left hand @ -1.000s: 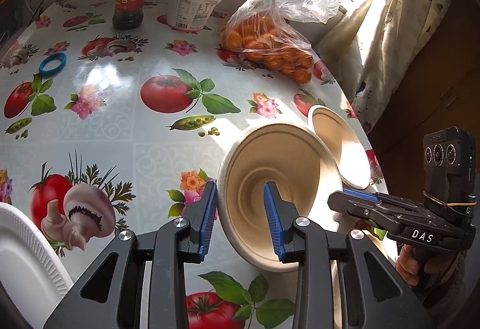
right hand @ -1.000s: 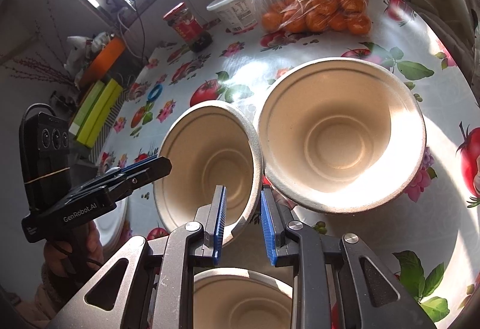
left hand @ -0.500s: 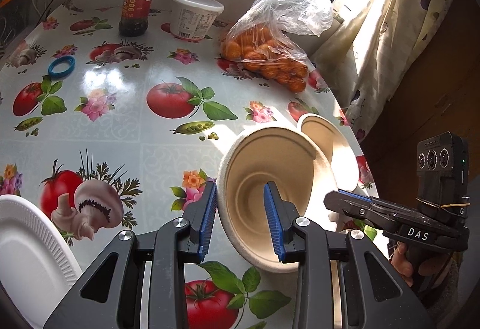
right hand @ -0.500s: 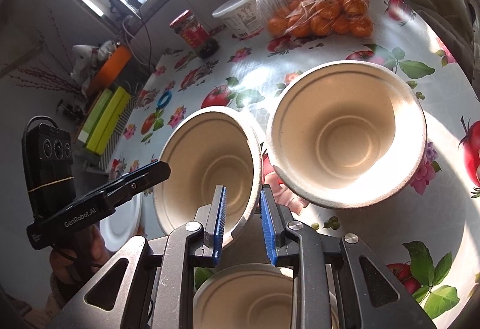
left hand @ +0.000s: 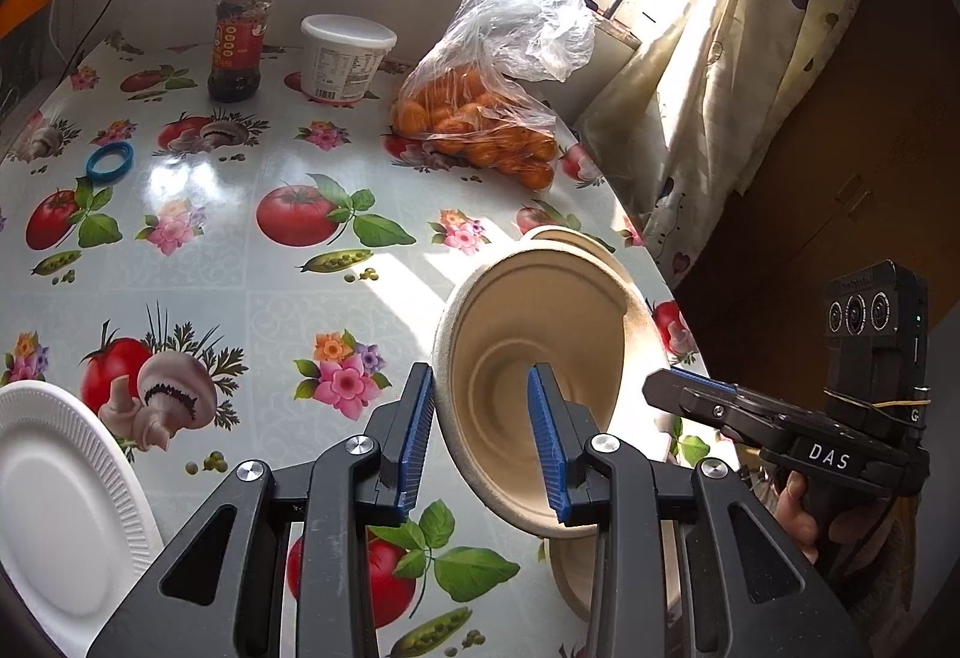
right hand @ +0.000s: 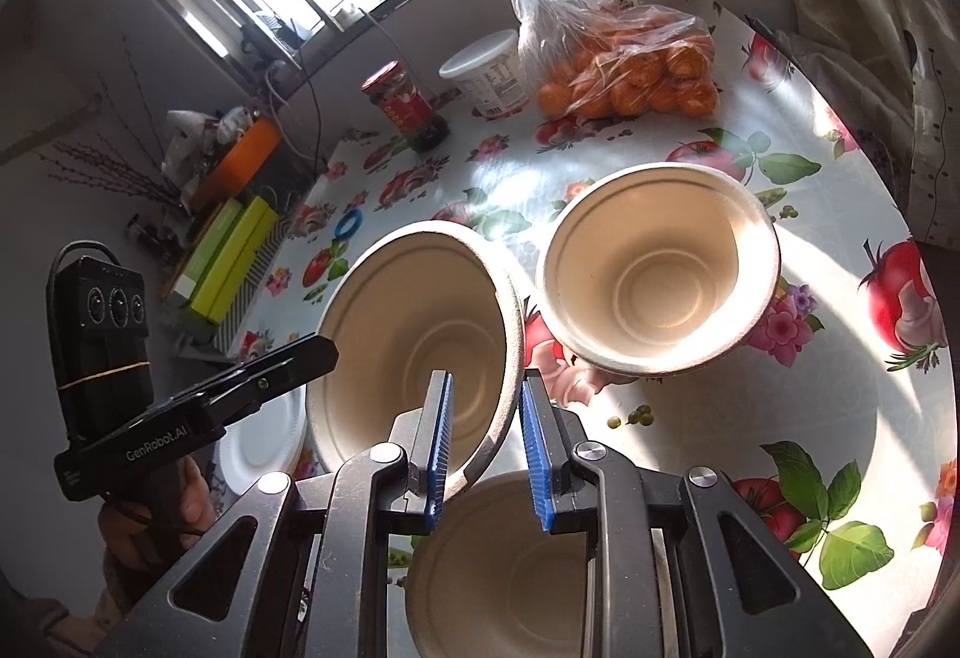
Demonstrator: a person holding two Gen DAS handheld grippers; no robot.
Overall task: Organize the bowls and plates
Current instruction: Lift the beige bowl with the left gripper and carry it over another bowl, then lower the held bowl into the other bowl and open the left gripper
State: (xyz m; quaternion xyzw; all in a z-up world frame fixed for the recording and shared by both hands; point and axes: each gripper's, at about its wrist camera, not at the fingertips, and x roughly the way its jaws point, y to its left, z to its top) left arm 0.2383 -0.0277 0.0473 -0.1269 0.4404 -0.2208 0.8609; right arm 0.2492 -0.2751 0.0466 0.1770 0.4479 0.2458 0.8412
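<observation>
Count of task items: three beige moulded-fibre bowls and one white ribbed foam plate (left hand: 60,508); in the right wrist view the plate's edge looks layered, and I cannot tell whether more plates lie under it.

Bowl one, the tilted bowl (right hand: 414,346), is clear of the flower-and-tomato-patterned worktop (left hand: 198,262). I hold it from both sides. My left hand-held gripper (left hand: 480,436) pinches its left rim, with one blue pad outside the wall and the other inside. My right hand-held gripper (right hand: 483,448) pinches the opposite rim in the same way.

Bowl two, the upright bowl (right hand: 660,268), stands on the worktop just beside the tilted bowl, toward the curtain side. Bowl three, the lower bowl (right hand: 498,568), sits directly beneath my right hand-held gripper, partly hidden by its black arms.

The plate lies at the near left edge of the worktop, apart from all three bowls.

Other items, one of each, at the far side of the worktop:
- dark glass jar with red lid (left hand: 240,39)
- white plastic tub with lid (left hand: 345,57)
- clear plastic bag of oranges (left hand: 480,117)
- blue ring (left hand: 108,159)

A patterned curtain (left hand: 720,87) hangs past the worktop's right edge.
</observation>
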